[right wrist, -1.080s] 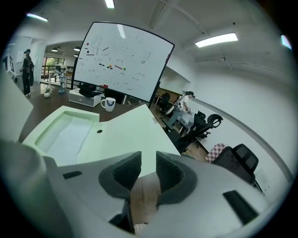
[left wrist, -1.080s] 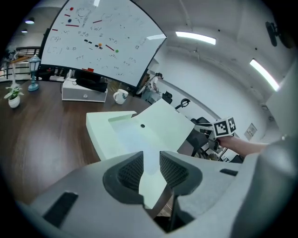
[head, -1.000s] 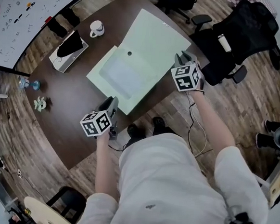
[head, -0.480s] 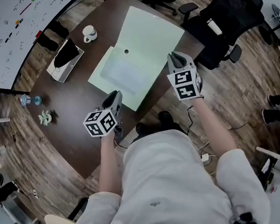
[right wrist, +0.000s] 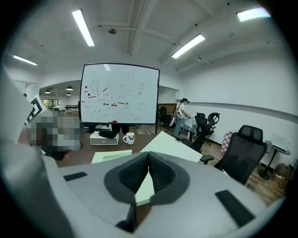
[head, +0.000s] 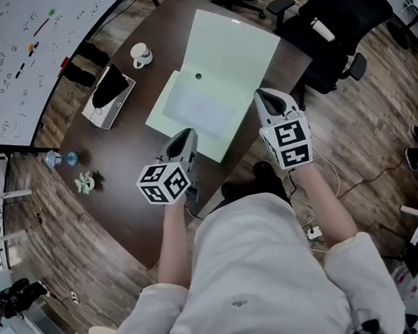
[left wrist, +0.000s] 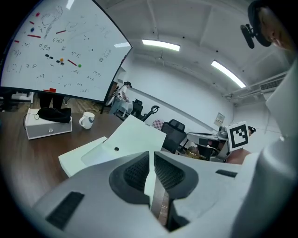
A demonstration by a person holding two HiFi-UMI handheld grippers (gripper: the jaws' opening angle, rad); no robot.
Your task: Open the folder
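One dark brown wooden counter (head: 122,170) stood on a wood-plank floor (head: 371,118). A pale green rectangular folder (head: 228,63) lay open on it, with its flap spread away from the person. Beyond the folder's left side sat a white mug (head: 140,52) and a white box (head: 106,97) with something black on top. Further left of the folder stood a scribbled whiteboard (head: 32,33). Black office chairs (head: 334,36) crowded beyond the folder's far right corner. The left gripper (head: 184,140) hung above the folder's near edge; its jaws had just been closing to a thin slit, with nothing between them. The right gripper (head: 266,96) hovered just off the folder's right edge, its jaws just brought fully together and empty.
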